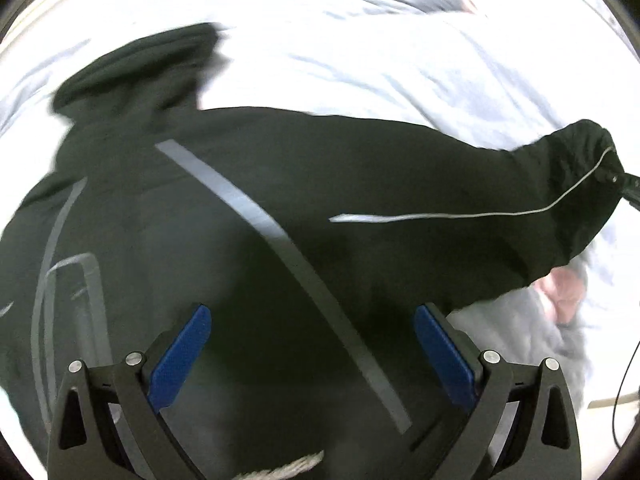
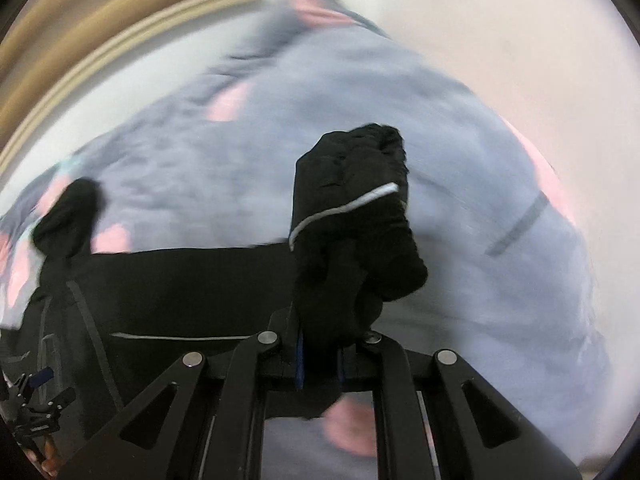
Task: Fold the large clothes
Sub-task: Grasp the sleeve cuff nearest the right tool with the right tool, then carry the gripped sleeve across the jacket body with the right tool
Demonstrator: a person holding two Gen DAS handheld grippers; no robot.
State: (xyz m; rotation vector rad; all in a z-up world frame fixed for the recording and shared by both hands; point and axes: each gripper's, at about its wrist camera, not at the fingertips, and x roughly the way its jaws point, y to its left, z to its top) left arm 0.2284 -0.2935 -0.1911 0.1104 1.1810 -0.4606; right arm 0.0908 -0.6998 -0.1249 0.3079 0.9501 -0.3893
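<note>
A black jacket (image 1: 248,216) with grey reflective stripes lies spread over a pale blue blanket (image 1: 420,68) that carries pink patches. No brand name, label or writing can be read on either; the grey outline shapes near the jacket's left edge are too smeared to make out.

In the left wrist view, the left gripper (image 1: 312,344) hangs above the jacket's body with its blue pads (image 1: 182,356) wide apart and nothing between them. A broad grey stripe (image 1: 280,264) runs diagonally across the cloth under the gap. One sleeve (image 1: 144,68) points up and to the left, blurred. The other sleeve stretches out to the right, edged with a thin pale line of piping, and its cuff (image 1: 584,168) meets the tip of the right gripper (image 1: 628,188) at the frame's edge.

In the right wrist view, the right gripper (image 2: 320,360) has its fingers drawn close together, clamped on the bunched black cuff (image 2: 356,216), which stands up from the jaws with the white piping (image 2: 344,208) curving across it. Behind it the jacket's body (image 2: 180,284) lies flat across the blanket (image 2: 320,92). The left gripper (image 2: 36,404) shows small at the lower left edge of this view. A tan wooden edge (image 2: 100,40) curves along the upper left, and much of the background is blurred.
</note>
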